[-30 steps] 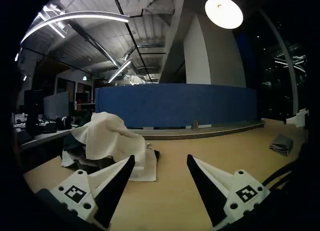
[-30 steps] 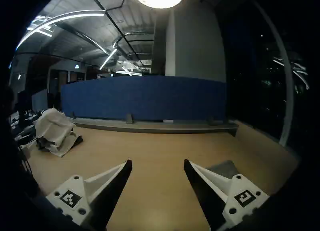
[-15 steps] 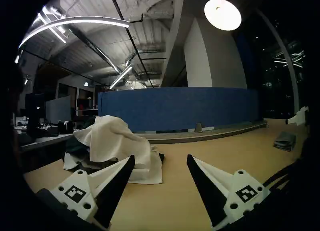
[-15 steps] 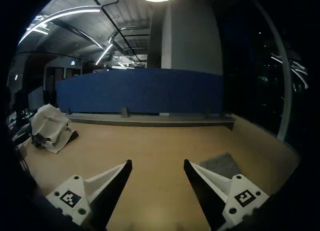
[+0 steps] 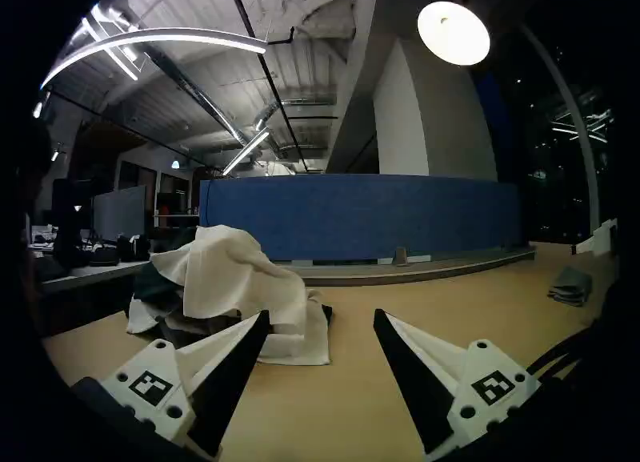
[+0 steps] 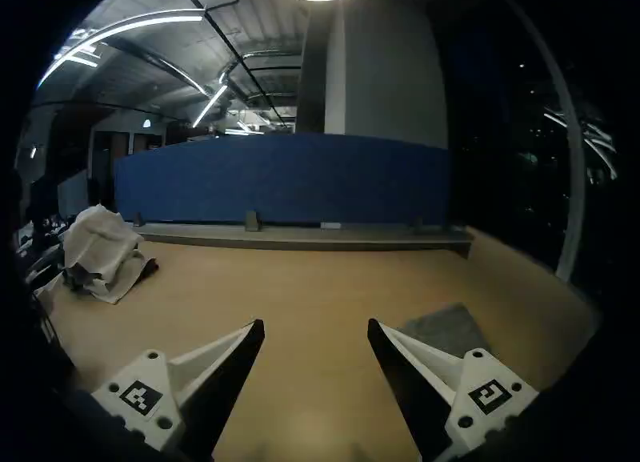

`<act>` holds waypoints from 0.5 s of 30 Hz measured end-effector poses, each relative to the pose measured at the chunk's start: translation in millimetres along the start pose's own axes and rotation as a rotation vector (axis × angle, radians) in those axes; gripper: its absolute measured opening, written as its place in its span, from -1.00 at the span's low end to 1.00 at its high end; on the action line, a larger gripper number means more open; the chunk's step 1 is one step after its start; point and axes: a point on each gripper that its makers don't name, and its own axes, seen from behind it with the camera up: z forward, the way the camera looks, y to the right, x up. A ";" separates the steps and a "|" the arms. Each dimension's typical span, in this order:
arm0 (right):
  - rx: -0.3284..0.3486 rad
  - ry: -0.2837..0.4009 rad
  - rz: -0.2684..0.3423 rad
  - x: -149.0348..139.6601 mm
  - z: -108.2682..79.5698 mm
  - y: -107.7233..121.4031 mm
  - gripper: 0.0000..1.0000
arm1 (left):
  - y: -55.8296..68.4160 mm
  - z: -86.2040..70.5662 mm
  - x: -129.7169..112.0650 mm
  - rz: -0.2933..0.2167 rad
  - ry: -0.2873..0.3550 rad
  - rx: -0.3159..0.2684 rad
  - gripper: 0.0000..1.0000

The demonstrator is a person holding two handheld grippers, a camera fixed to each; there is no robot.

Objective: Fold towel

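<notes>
On the table [image 5: 448,302], white towel pile [image 5: 232,274] partly behind left hand-held gripper [image 5: 320,311], right hand-held gripper [image 6: 314,322], both wide, empty

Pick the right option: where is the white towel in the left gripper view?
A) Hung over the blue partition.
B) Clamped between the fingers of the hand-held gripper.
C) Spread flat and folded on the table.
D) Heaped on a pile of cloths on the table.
D: the white towel lies crumpled on darker cloths on the table, beyond the open left hand-held gripper.
</notes>
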 end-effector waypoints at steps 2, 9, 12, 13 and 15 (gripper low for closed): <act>0.002 0.004 0.000 0.9 0.2 -1.2 1.00 | 0.2 1.4 -4.3 -0.001 -0.011 0.002 0.93; 0.024 0.044 -0.003 14.2 0.0 -5.1 1.00 | 1.8 2.2 -6.6 -0.001 -0.032 -0.004 0.93; 0.036 0.077 -0.011 23.4 -1.3 -4.0 1.00 | 2.0 0.8 -6.6 -0.001 -0.032 -0.003 0.93; 0.039 0.087 -0.009 25.4 -1.3 -3.5 1.00 | 1.7 0.4 -6.2 0.000 -0.032 -0.002 0.94; 0.047 0.105 -0.004 28.6 -1.4 -2.0 1.00 | 1.3 -0.3 -5.5 0.001 -0.033 0.000 0.94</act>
